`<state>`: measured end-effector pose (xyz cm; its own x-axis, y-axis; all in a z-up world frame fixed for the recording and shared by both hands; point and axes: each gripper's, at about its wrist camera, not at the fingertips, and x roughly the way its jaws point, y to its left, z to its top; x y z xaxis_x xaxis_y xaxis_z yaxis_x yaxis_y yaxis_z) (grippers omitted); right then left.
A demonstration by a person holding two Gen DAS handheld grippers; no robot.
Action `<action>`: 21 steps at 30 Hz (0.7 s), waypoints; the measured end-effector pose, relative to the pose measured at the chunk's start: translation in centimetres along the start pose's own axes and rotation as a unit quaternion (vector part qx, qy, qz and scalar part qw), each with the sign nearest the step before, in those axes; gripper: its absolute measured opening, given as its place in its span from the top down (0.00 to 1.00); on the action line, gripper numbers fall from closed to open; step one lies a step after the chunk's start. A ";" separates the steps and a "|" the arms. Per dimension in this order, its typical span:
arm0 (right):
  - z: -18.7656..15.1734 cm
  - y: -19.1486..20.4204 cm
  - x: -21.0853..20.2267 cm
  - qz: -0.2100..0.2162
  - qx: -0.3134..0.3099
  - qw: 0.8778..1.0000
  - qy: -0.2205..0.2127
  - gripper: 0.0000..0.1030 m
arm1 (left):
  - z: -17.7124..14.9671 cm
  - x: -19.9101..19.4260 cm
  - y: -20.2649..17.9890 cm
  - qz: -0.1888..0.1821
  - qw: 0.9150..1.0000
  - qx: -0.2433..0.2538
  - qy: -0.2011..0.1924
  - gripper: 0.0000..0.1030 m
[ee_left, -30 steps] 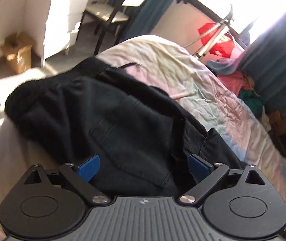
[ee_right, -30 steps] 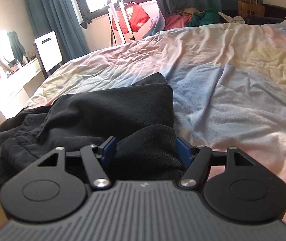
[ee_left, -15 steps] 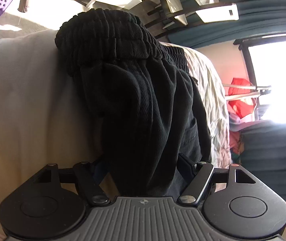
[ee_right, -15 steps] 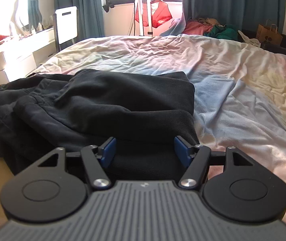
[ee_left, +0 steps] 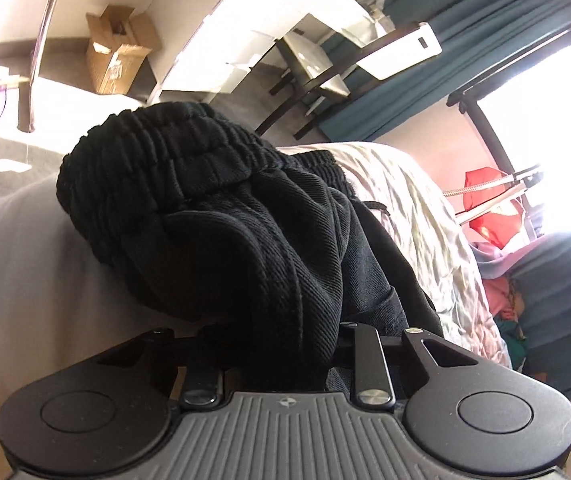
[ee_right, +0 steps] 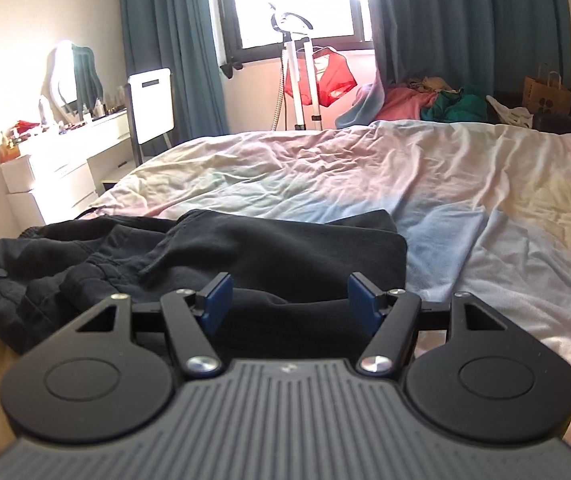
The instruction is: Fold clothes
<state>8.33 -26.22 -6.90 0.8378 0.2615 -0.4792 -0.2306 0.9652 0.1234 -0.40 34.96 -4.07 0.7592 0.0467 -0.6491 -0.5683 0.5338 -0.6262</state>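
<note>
Black trousers with a ribbed elastic waistband [ee_left: 173,168] lie bunched at the near left corner of the bed. My left gripper [ee_left: 281,344] is shut on a thick fold of the black trousers [ee_left: 269,272]; the cloth hides its pads. In the right wrist view the trousers [ee_right: 245,248] spread over the bed's near edge. My right gripper [ee_right: 289,300] is open, its blue pads [ee_right: 215,300] standing either side of the cloth just above it.
The bed has a crumpled pastel duvet [ee_right: 465,184]. A cardboard box [ee_left: 117,52], white desk [ee_right: 65,160] and chair [ee_left: 325,68] stand left of the bed. A garment steamer with a red item [ee_right: 325,76] and a clothes pile [ee_right: 425,100] are by the window.
My left gripper dropped low, closed on the trousers near the waistband and tilted. My right gripper stayed open and backed toward the trousers' near edge.
</note>
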 end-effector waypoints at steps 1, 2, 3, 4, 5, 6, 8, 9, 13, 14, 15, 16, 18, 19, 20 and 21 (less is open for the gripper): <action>-0.5 0.4 1.4 -0.009 -0.013 0.999 0.029 0.36 | 0.0 -0.4 -0.2 -0.001 1.000 0.010 -0.008 0.75; -1.0 0.7 2.8 -0.017 -0.026 0.998 0.057 0.36 | -0.2 -0.7 -1.0 -0.002 0.999 0.026 -0.019 0.75; -2.0 0.9 4.1 -0.025 -0.035 0.996 0.084 0.34 | -0.5 -1.0 -2.0 -0.002 0.999 0.045 -0.030 0.76; -2.6 1.1 4.8 -0.029 -0.040 0.995 0.091 0.34 | -1.1 -1.3 -3.1 -0.003 0.997 0.064 -0.043 0.76; -3.2 1.4 5.1 -0.036 -0.049 0.994 0.091 0.34 | -1.5 -1.5 -4.5 -0.003 0.995 0.086 -0.058 0.77; -3.3 1.9 5.1 -0.042 -0.059 0.994 0.087 0.34 | -1.9 -1.7 -6.1 -0.002 0.991 0.108 -0.075 0.77; -3.1 1.7 4.7 -0.039 -0.051 0.994 0.086 0.34 | -3.2 -2.1 -9.8 -0.001 0.981 0.159 -0.111 0.78; -3.0 1.4 4.5 -0.033 -0.042 0.995 0.085 0.34 | -4.0 -2.0 -12.1 0.001 0.973 0.191 -0.132 0.78; -2.5 0.0 3.7 -0.012 0.001 0.997 0.082 0.34 | -9.5 -4.2 -20.1 0.002 0.924 0.319 -0.210 0.79; -2.4 -0.3 3.5 -0.008 0.013 0.997 0.080 0.35 | -11.3 -4.9 -22.3 0.000 0.908 0.354 -0.225 0.79; -2.2 -0.8 3.1 -0.004 0.028 0.997 0.077 0.36 | -13.4 -5.4 -24.4 -0.002 0.889 0.390 -0.238 0.79; -1.9 -1.4 2.7 0.001 0.046 0.996 0.073 0.36 | -15.5 -6.0 -26.3 -0.005 0.870 0.425 -0.249 0.79; -1.4 -2.8 1.8 0.005 0.086 0.994 0.064 0.36 | -19.6 -6.0 -30.4 -0.014 0.830 0.491 -0.264 0.79; -1.1 -3.7 1.4 0.004 0.107 0.992 0.059 0.36 | -22.0 -6.1 -31.9 -0.018 0.812 0.517 -0.271 0.79; -0.9 -4.8 0.8 -0.007 0.128 0.991 0.051 0.36 | -24.3 -6.2 -33.5 -0.023 0.795 0.539 -0.278 0.79; -0.8 -5.8 0.3 -0.018 0.148 0.988 0.043 0.36 | -26.5 -6.1 -34.8 -0.027 0.779 0.558 -0.285 0.80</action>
<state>9.52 -31.77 -8.40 0.7951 0.2367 -0.5584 -0.0358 0.9374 0.3463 6.31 -6.30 10.22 0.9710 0.1955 -0.1379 -0.1418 0.9345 0.3266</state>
